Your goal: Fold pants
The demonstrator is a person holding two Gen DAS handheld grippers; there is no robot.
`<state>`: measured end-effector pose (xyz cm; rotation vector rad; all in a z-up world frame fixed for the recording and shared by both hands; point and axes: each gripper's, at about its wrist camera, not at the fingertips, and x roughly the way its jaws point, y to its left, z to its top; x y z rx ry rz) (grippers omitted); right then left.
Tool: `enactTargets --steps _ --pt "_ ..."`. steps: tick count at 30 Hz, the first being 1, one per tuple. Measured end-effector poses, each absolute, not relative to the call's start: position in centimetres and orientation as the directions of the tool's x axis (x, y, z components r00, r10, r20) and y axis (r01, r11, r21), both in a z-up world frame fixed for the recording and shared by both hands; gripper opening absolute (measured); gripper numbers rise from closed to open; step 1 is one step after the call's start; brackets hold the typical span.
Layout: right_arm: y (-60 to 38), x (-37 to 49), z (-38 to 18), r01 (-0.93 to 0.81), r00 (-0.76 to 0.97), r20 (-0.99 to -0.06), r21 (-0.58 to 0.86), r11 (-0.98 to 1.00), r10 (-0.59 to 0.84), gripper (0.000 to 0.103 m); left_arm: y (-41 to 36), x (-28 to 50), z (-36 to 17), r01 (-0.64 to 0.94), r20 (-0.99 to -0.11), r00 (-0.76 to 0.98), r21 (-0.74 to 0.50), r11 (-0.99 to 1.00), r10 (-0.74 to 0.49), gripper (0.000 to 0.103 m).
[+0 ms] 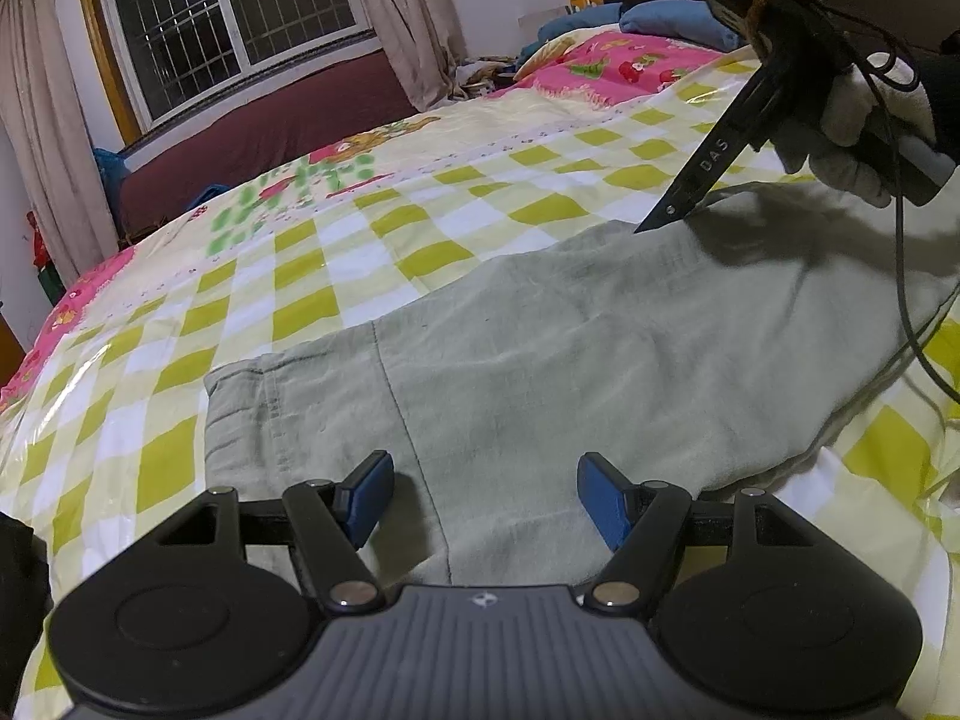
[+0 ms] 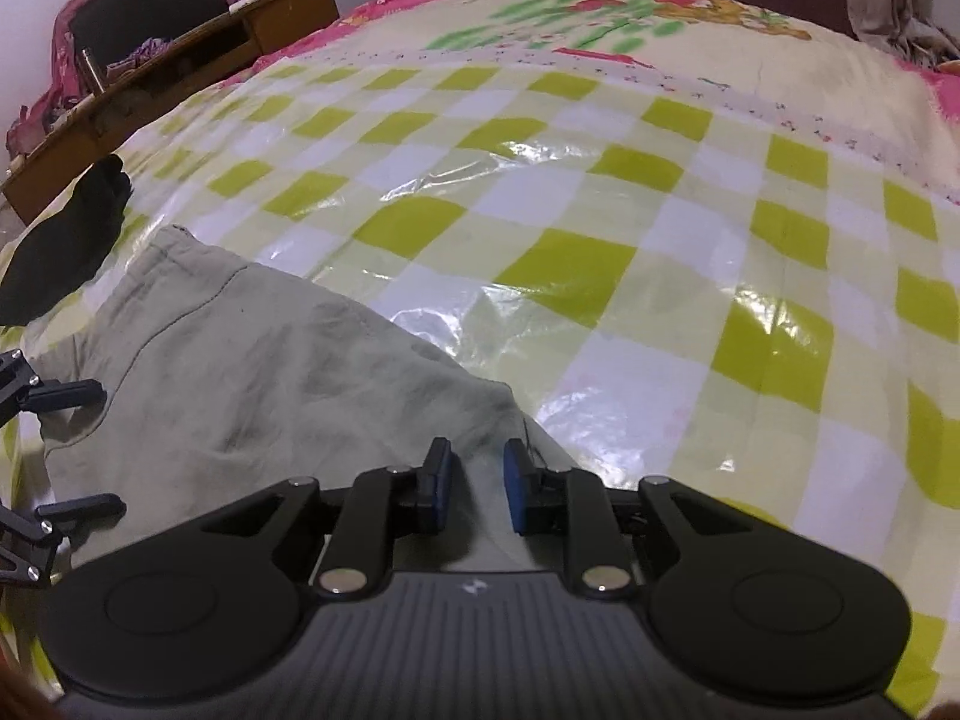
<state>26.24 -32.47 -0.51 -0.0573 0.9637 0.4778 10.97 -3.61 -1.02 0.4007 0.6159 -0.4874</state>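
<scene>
Pale green pants [image 1: 570,348] lie flat across the checked bedsheet [image 1: 270,312]. My left gripper [image 1: 480,474] hovers over their near end, beside a stitched seam, open wide with nothing between its blue pads. In the right wrist view the pants [image 2: 240,372] fill the lower left, and my right gripper [image 2: 477,462] stands over their corner, pads a narrow gap apart and not pressing on the cloth. A white-gloved hand [image 1: 858,120] holds the right gripper, whose fingers [image 1: 708,162] point down at the pants' far edge. The left gripper's fingers [image 2: 72,391] show at the left edge.
Shiny clear plastic covers the green-and-white sheet [image 2: 600,240]. A wooden desk [image 2: 180,60] stands beside the bed. A window [image 1: 240,18], curtains and blue pillows [image 1: 678,21] lie beyond. A black cable [image 1: 906,300] hangs over the pants' right end. A dark sleeve [image 2: 66,240] is at the left.
</scene>
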Motion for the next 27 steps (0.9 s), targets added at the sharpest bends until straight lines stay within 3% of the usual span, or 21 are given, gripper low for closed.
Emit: enactTargets --steps 3,8,16,19,20,27 --pt "-33.2 25.8 -0.5 -0.406 0.481 -0.8 0.159 0.9 0.358 0.035 -3.6 10.9 -1.1 0.54 -0.629 0.712 0.205 0.816 -0.313 0.082" --pt "-33.4 26.7 -1.1 -0.401 0.47 -0.796 0.191 0.896 0.38 0.036 -3.6 11.0 -1.2 0.541 -0.63 0.711 0.207 0.815 -0.312 0.082" --pt "-33.5 28.4 -1.2 -0.421 0.348 -0.751 0.41 0.809 0.561 0.037 -3.6 11.1 -1.3 0.545 -0.63 0.71 0.207 0.812 -0.316 0.082" --pt "-34.9 29.7 -2.2 -0.302 0.366 -0.718 0.51 0.805 0.592 0.02 -3.5 11.0 -1.3 0.546 -0.627 0.712 0.21 0.811 -0.317 0.082" --pt "-35.2 30.0 -2.5 -0.249 0.384 -0.712 0.533 0.809 0.588 0.009 -3.4 11.0 -1.2 0.545 -0.625 0.714 0.211 0.812 -0.316 0.083" --pt "-35.5 30.5 -2.5 -0.074 0.54 -0.692 0.529 0.845 0.48 0.004 -2.7 10.5 -1.5 0.502 -0.636 0.716 0.181 0.846 -0.289 0.083"
